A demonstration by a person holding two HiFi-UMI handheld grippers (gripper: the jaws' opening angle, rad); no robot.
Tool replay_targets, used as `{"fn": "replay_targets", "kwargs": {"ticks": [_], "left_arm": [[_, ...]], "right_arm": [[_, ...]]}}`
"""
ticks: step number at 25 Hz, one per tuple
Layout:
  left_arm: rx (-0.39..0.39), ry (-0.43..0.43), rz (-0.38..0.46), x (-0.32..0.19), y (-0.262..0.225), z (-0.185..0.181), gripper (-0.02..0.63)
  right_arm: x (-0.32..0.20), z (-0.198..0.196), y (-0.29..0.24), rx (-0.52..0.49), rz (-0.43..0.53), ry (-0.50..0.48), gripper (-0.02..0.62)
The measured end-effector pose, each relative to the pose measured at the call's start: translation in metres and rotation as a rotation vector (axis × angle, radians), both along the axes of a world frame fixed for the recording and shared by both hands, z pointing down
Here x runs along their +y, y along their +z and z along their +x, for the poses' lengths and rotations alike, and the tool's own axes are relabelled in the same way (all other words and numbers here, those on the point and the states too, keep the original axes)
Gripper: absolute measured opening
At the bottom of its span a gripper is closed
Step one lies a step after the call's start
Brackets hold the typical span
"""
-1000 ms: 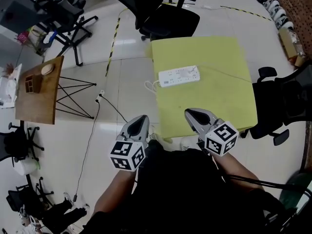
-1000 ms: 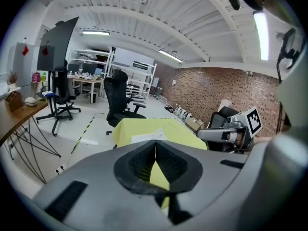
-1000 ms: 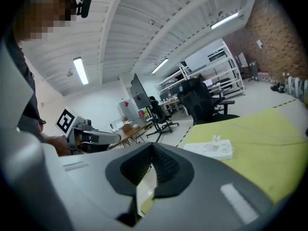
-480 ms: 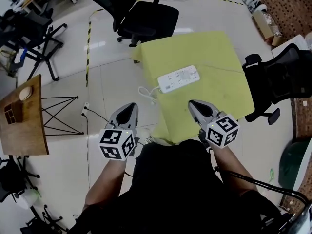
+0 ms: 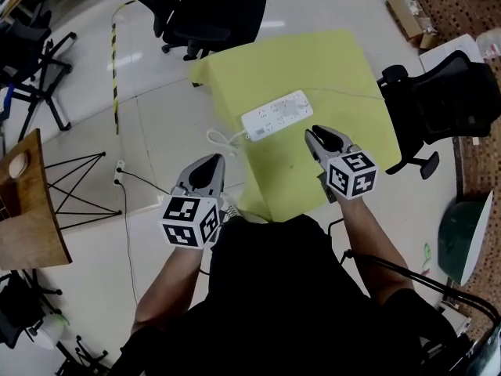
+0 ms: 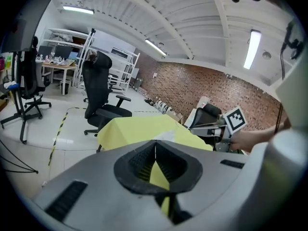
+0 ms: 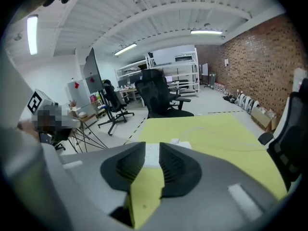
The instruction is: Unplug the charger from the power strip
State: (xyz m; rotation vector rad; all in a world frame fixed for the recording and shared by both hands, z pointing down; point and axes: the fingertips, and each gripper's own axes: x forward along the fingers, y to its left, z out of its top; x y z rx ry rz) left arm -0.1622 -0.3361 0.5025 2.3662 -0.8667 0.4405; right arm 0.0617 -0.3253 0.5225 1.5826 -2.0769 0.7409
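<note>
A white power strip (image 5: 275, 114) lies on the yellow-green table (image 5: 344, 69), and its thick white cord (image 5: 223, 142) loops off the table's left edge. A thin white wire (image 5: 364, 96) runs from the strip's right end across the table; I cannot make out the charger itself there. My right gripper (image 5: 317, 135) hovers over the table just right of and nearer than the strip. Its jaws are opening with a narrow gap and nothing between them; the strip (image 7: 150, 154) shows through the gap of that gripper (image 7: 152, 148). My left gripper (image 5: 208, 165) is shut and empty, short of the table's near-left corner, its tips (image 6: 155, 146) meeting.
Black office chairs stand beyond the table (image 5: 211, 14) and at its right (image 5: 438, 100). A wooden table (image 5: 23, 202) on black wire legs is at the left. A black cable (image 5: 133, 186) lies on the floor. A dark green round object (image 5: 462, 237) is at the right.
Both grippers moved forward toward the table. The right one now reaches over the table beside the power strip, and its jaws have parted. The left stays shut.
</note>
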Motion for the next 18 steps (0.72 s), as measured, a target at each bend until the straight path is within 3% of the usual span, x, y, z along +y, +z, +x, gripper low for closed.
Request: {"fn": "replay_targets", "kwargs": {"ticks": [5,7,14,18], "left_arm": [[0.000,-0.025,-0.032,0.000,0.006,0.005,0.008],[-0.012,-0.040,-0.048,0.000,0.011,0.004,0.008],[-0.033,-0.038,-0.091,0.003,0.022,0.012,0.008],[-0.031,-0.046,-0.098,0.004,0.024,0.013,0.008]], "right_arm": [[-0.041,0.020,0.049,0.094,-0.076,-0.001,0.208],[-0.053,0.026,0.067,0.098,-0.107,0.006,0.231],[-0.072,0.033,0.101,0.045,-0.148,0.037,0.236],[-0.074,0.031,0.105,0.041,-0.140,0.032,0.183]]}}
